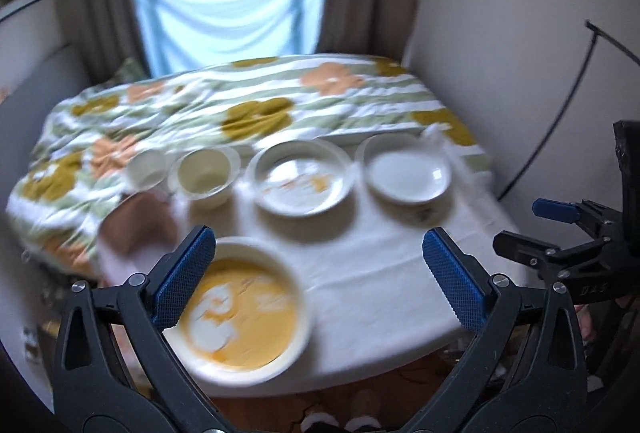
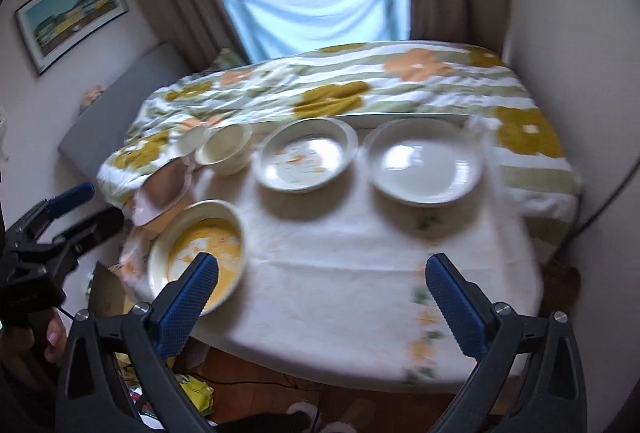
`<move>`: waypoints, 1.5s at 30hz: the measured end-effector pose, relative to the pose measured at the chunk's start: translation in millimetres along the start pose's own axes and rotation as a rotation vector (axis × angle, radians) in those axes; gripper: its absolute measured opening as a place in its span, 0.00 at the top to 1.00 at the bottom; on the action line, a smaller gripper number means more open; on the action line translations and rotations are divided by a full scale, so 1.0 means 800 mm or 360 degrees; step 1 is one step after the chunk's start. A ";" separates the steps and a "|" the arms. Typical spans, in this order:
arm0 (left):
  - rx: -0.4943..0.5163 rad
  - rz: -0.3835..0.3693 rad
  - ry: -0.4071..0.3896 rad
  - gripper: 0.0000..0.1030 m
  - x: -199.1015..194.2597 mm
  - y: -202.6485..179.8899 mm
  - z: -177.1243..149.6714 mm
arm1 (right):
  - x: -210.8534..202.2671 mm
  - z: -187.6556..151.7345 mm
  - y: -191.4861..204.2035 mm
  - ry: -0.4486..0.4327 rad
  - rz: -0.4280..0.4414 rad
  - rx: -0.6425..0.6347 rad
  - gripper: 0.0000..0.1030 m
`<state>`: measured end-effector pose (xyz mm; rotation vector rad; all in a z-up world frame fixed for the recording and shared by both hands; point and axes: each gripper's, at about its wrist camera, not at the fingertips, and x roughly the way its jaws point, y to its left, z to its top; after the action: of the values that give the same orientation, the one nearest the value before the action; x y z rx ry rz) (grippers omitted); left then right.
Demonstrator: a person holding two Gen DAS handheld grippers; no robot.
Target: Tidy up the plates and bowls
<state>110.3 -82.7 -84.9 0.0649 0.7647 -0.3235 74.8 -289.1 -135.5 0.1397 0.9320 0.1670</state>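
A row of white dishes stands across the table: a small cup point(image 1: 146, 167), a small bowl point(image 1: 206, 173), a deep plate with orange marks point(image 1: 300, 179) and a plain white plate point(image 1: 408, 171). Nearer the front left sits a bigger bowl with a yellow inside point(image 1: 240, 309). My left gripper point(image 1: 318, 245) hangs open above the table's front, nothing between its fingers. My right gripper point(image 2: 320, 265) is open too and holds nothing. It looks over the yellow bowl point(image 2: 200, 253), the marked plate point(image 2: 306, 161) and the white plate point(image 2: 426, 163).
A white cloth covers the round table point(image 2: 360, 293); a flowered cloth point(image 1: 256, 105) lies bunched over its far half. A blurred brown and pink thing point(image 2: 160, 189) lies at the left edge. Walls stand close on the right, curtains and a window behind. Clutter lies on the floor below.
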 end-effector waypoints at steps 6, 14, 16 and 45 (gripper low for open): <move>0.0154 -0.0157 0.0080 0.00 0.067 -0.044 0.063 | -0.016 0.026 -0.054 -0.0099 -0.0081 0.0088 0.00; 0.0251 -0.0443 0.0345 0.00 0.238 -0.062 0.137 | 0.055 0.051 -0.121 0.0051 -0.0070 0.0345 0.00; 0.0310 -0.0474 0.0411 0.00 0.284 -0.068 0.148 | 0.078 0.052 -0.135 0.0080 -0.0056 0.0425 0.00; 0.0542 -0.0658 0.0863 0.79 0.521 -0.079 0.111 | 0.253 0.048 -0.201 0.0307 -0.0202 0.1007 0.83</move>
<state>431.6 -268.0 -304.5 0.3278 1.2561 -0.8505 237.5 -407.1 -302.7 0.6559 1.1591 -0.2425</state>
